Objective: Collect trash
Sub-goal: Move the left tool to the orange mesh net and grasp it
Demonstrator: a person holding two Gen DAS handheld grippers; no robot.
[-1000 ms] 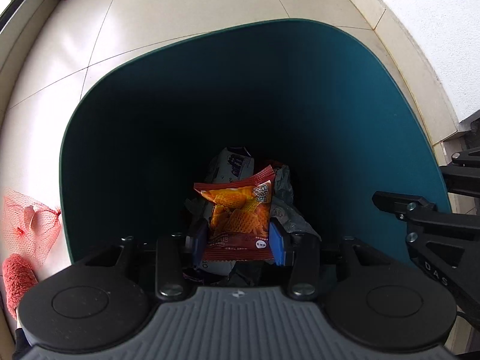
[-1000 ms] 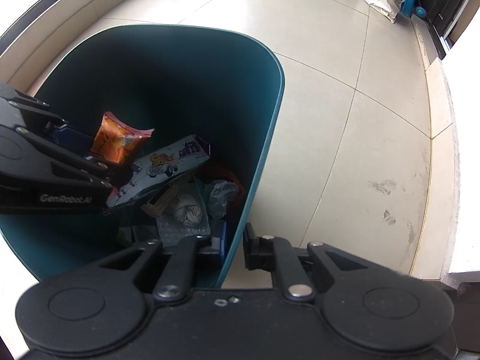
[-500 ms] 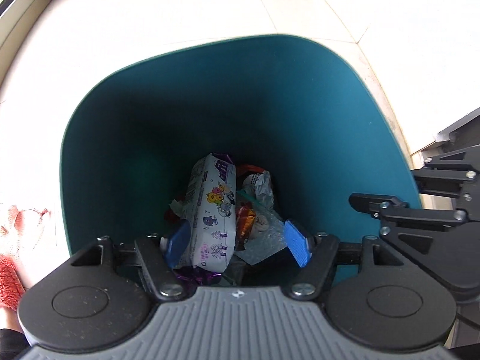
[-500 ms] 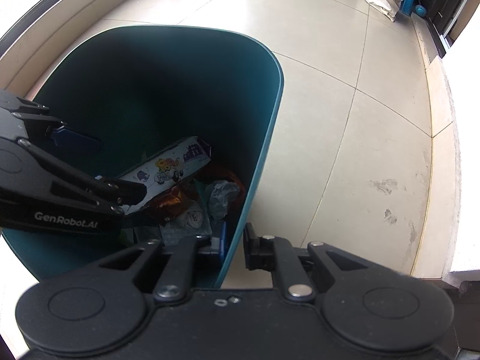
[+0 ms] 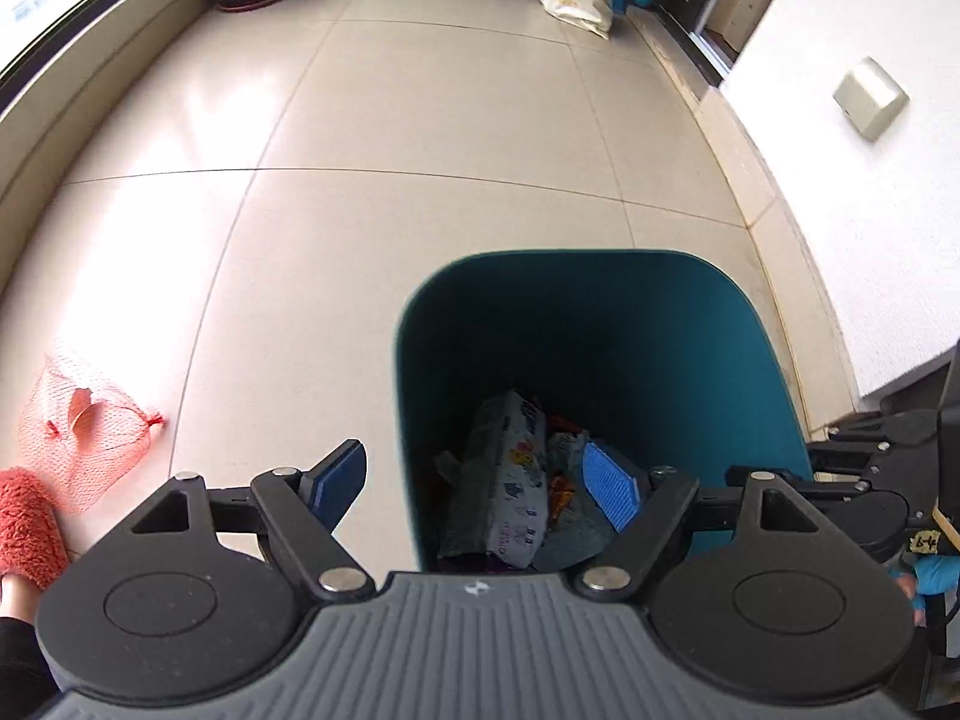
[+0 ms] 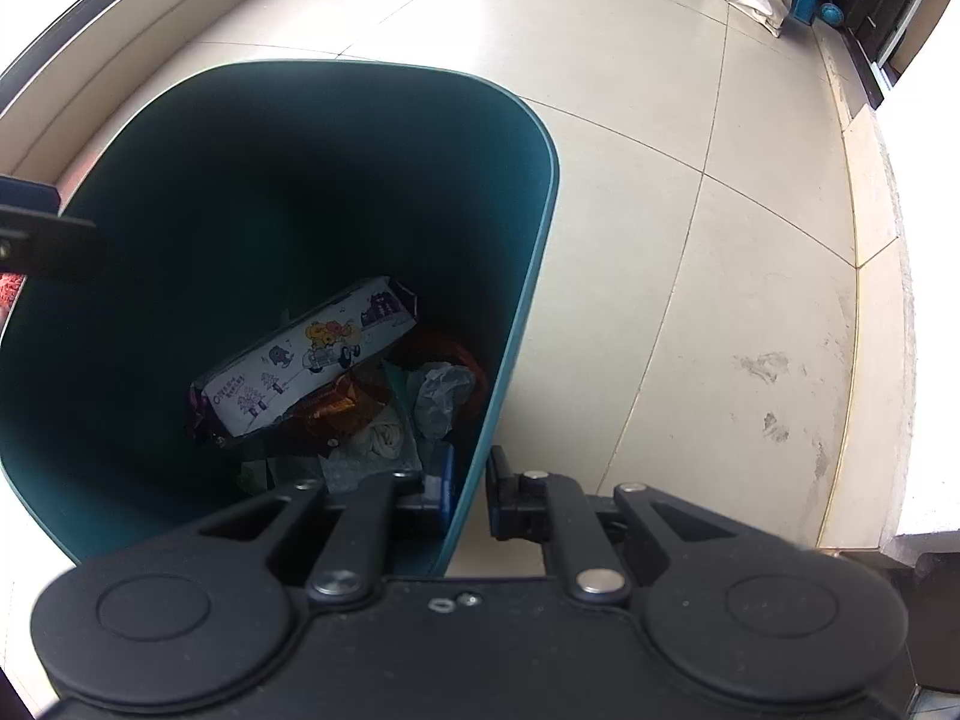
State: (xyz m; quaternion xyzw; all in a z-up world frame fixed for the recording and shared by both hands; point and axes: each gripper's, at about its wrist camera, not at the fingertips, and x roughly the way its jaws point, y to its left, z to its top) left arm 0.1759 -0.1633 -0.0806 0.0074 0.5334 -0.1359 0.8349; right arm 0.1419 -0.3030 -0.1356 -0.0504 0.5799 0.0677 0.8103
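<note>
1. One broad floor (image 5: pixel 420 120) of glossy, pale beige tiles is seen, crossed by thin dark grout lines; scuff marks are visible on it in the right wrist view.
2. A tall teal trash bin (image 6: pixel 528 276) of smooth plastic, with a rounded rectangular rim, is stood on the floor; its upper inside is lost in shadow.
3. The left gripper (image 5: pixel 474 483), black with a ribbed grey body, is held above the near-left corner of the bin. Its jaws are opening and nothing is seen between them; one blue ridged pad (image 5: pixel 609 492) is over the bin, the other outside its rim.
4. The right gripper (image 6: pixel 468 489) is clenched on the bin's thin wall, one finger inside and one outside.
5. A red mesh net bag (image 5: pixel 84 426) is laid crumpled on the floor to the left, well apart from the bin.
6. A fluffy coral slipper (image 5: pixel 27 522) is cut off at the left edge.
7. The trash is found at the bin's bottom: a long white cartoon-printed wrapper (image 6: pixel 312 360) is propped at a slant over the heap.
8. An orange snack bag (image 6: pixel 336 408) is largely hidden under that wrapper.
9. Crumpled grey film (image 6: pixel 441 393) is pressed against the right wall; the smaller scraps below cannot be made out.
</note>
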